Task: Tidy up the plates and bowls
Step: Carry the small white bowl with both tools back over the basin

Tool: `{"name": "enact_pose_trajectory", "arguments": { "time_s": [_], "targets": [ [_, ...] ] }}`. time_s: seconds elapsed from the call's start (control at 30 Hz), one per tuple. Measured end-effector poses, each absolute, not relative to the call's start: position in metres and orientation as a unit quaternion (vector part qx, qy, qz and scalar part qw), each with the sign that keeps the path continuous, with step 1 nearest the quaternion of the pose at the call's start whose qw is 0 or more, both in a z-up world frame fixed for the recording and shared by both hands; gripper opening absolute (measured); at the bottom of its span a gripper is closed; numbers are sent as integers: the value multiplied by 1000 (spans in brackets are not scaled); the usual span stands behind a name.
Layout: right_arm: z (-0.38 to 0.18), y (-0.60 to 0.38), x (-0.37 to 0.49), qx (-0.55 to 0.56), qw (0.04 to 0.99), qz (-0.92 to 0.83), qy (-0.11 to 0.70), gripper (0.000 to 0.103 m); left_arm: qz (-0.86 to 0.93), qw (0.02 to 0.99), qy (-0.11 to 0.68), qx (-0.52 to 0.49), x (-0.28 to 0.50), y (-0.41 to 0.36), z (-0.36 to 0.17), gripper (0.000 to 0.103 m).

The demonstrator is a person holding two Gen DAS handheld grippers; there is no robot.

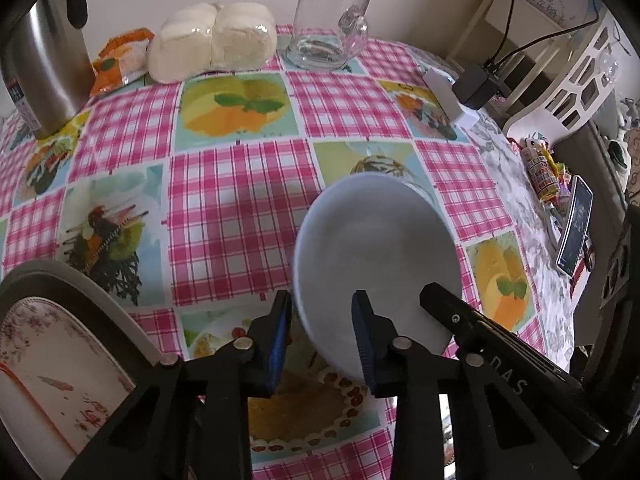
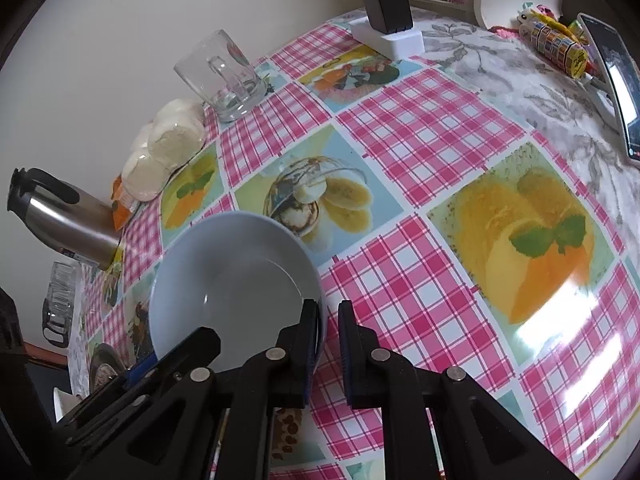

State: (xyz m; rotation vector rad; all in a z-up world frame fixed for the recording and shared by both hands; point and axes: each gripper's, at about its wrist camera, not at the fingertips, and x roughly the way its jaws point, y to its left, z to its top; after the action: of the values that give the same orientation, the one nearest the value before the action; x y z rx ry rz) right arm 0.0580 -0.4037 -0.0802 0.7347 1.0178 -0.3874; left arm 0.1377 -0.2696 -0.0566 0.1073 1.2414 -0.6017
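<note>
A pale blue-white bowl [image 1: 376,256] hangs tilted above the checked tablecloth. My left gripper [image 1: 324,320] straddles its near rim, one finger outside and one inside, with a gap still showing. My right gripper [image 2: 326,328] straddles the bowl's [image 2: 236,280] right rim, its jaws close around the wall. The right gripper's finger [image 1: 444,300] shows at the bowl's right side in the left wrist view. A flowered plate [image 1: 52,364] with a dark rim sits at the lower left.
On the table stand a glass mug [image 1: 330,28], a bag of white buns [image 1: 214,42], a steel kettle [image 1: 44,60], an orange packet [image 1: 118,58], a white power strip with black charger [image 1: 460,96], a phone [image 1: 576,228] and snacks [image 1: 540,168]. A white chair [image 1: 576,76] stands behind.
</note>
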Motion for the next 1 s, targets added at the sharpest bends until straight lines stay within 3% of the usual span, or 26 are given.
{"name": "enact_pose_trajectory", "arguments": {
  "time_s": [0.3, 1.0],
  "targets": [
    [-85, -400, 59, 339, 791, -177, 477, 12, -278, 774, 566, 61, 136, -271, -60, 21],
    [-79, -395, 64, 312, 802, -173, 479, 12, -280, 772, 567, 57, 137, -268, -59, 21]
  ]
}}
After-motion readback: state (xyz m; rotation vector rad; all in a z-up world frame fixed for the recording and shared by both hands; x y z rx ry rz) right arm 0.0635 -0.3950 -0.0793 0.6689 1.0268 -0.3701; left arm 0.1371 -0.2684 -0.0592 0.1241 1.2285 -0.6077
